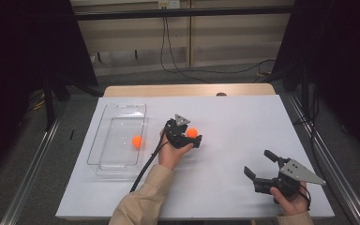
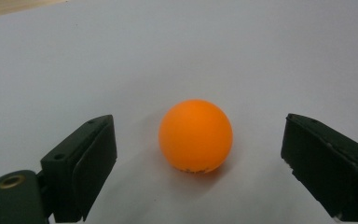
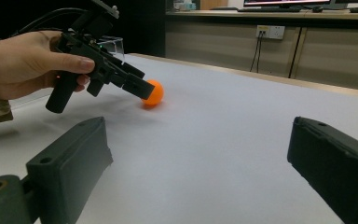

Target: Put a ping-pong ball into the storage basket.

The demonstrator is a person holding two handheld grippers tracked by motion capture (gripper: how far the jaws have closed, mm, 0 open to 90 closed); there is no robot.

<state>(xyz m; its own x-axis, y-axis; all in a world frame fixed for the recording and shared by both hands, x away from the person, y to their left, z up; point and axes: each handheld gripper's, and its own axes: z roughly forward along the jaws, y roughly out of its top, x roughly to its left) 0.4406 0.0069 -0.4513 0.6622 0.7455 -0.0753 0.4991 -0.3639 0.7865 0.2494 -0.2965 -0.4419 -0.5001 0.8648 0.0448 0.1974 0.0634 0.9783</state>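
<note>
High view: a white table (image 1: 234, 140) carries a clear tray (image 1: 122, 117) at its left side. One orange ball (image 1: 137, 141) lies inside the tray, near its right wall. A second ball (image 1: 192, 132) sits on the bare table to the right of the tray, well apart from it. The left gripper (image 1: 193, 138) is held by the left hand (image 1: 172, 152), sleeve entering from the bottom edge, and is lowered over this second ball; its jaws sit to either side of the ball, and a black cable (image 1: 145, 168) trails back from it. The right gripper (image 1: 258, 165) rests at the near right of the table in the right hand (image 1: 290, 199), jaws spread wide with nothing between them, grey plate on top.

Left gripper view: the ball (image 2: 196, 136) rests on the table between the two jaws. Both jaws stand clear of it with a visible gap on each side; the gripper (image 2: 196, 158) is wide open and grips nothing.

Right gripper view: the right gripper (image 3: 200, 163) shows its jaws wide apart over bare table, holding nothing. Farther off, the left hand (image 3: 23, 63) holds the left gripper (image 3: 144, 91) angled down at the ball (image 3: 154, 93), which sits on the table. A corner of the tray (image 3: 114, 44) shows behind it.
</note>
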